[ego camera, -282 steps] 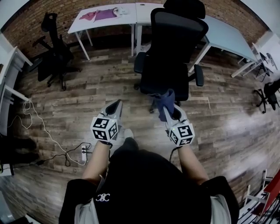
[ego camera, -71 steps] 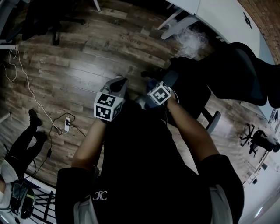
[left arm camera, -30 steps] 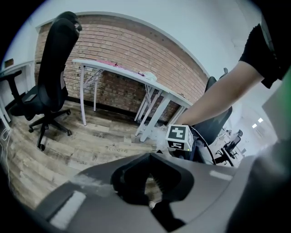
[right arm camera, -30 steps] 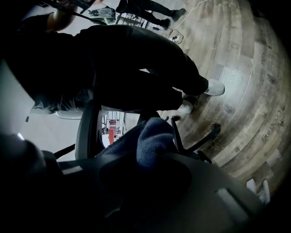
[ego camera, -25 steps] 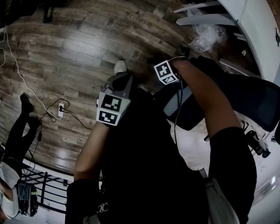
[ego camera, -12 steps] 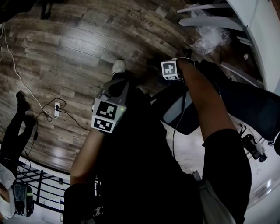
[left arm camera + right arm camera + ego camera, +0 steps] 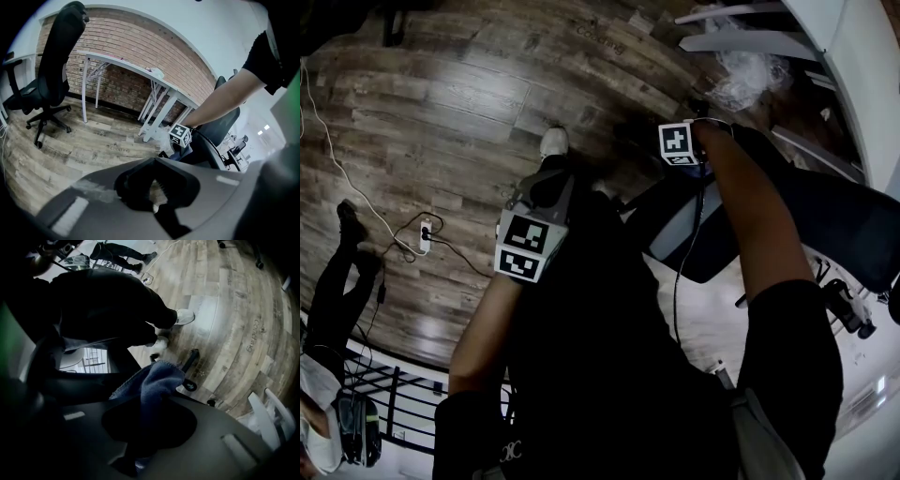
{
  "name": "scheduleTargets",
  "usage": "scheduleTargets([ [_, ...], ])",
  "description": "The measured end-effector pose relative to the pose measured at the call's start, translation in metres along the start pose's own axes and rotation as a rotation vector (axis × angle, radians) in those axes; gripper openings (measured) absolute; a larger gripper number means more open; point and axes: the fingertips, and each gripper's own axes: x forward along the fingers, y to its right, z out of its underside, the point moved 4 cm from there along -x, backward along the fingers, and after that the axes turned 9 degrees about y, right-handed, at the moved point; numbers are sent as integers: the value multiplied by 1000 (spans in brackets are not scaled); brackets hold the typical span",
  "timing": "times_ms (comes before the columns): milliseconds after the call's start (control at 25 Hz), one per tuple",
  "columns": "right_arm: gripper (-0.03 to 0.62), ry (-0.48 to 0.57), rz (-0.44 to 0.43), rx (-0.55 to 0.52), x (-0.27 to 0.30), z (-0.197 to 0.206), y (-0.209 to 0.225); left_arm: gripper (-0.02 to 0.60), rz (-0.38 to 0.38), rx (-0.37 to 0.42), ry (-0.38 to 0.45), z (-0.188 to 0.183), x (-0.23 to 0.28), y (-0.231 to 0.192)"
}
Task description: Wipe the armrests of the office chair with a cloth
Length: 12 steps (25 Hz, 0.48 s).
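My right gripper point(image 7: 679, 150) reaches out over the black office chair point(image 7: 834, 225), above the far end of its grey-padded armrest point(image 7: 673, 225). Its jaws are shut on a blue cloth point(image 7: 152, 378), which bunches up out of the gripper point(image 7: 140, 451) and hangs by the chair's dark frame. The left gripper view shows that same gripper point(image 7: 180, 135) with the cloth point(image 7: 178, 153) under it, beside the chair point(image 7: 220, 136). My left gripper point(image 7: 551, 180) hangs in front of my body, away from the chair. Its jaws point(image 7: 154, 206) meet with nothing between them.
A power strip point(image 7: 427, 234) with cables lies on the wood floor at the left. Another person's leg point(image 7: 342, 277) stands near it. White table legs point(image 7: 741, 37) and a plastic bag point(image 7: 750, 70) are behind the chair. A second black chair point(image 7: 51, 79) stands by a white table point(image 7: 140, 70).
My right gripper has slid a little farther away and to the right over the armrest. The left gripper has barely moved.
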Motion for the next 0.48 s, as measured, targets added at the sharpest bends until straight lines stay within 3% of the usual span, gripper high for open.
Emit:
scheduleTargets([
  [320, 66, -7, -295, 5, -39, -13, -56, 5, 42, 36, -14, -23, -1, 11],
  [480, 66, 7, -353, -23, -49, -29, -76, 5, 55, 51, -26, -30, -3, 10],
])
